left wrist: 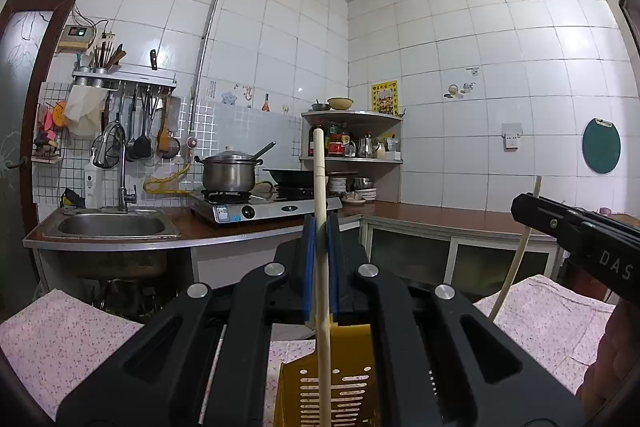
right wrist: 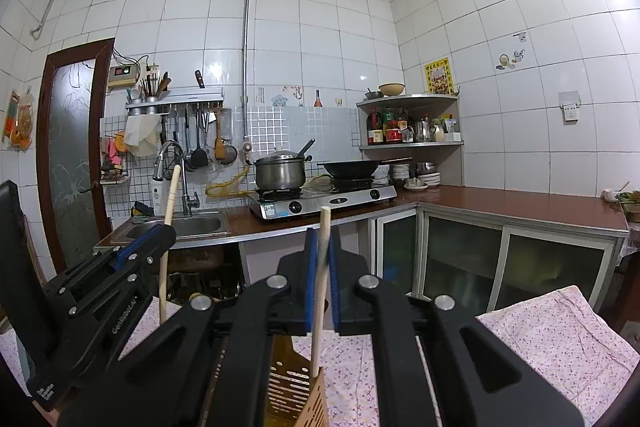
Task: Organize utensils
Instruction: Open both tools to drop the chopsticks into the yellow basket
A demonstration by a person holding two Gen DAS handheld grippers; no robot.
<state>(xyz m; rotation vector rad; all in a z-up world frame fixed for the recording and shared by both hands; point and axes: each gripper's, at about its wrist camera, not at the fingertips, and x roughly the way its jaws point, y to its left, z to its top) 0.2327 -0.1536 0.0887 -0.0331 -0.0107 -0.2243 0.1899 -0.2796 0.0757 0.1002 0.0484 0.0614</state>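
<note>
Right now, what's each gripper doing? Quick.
Left gripper: shut on a pale wooden chopstick, over the yellow slotted holder.
Right gripper: shut on another pale chopstick.

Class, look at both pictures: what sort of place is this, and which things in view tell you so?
A home kitchen, most likely: a sink with tap, a gas stove bearing a lidded pot, and utensils hanging on a wall rack.

Black left tool [left wrist: 320, 227], blue pads [left wrist: 308, 267], silver screws, white lettering

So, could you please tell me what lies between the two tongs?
Nothing in the air between left tongs and right tongs; right wrist view shows only floral cloth below.
</note>
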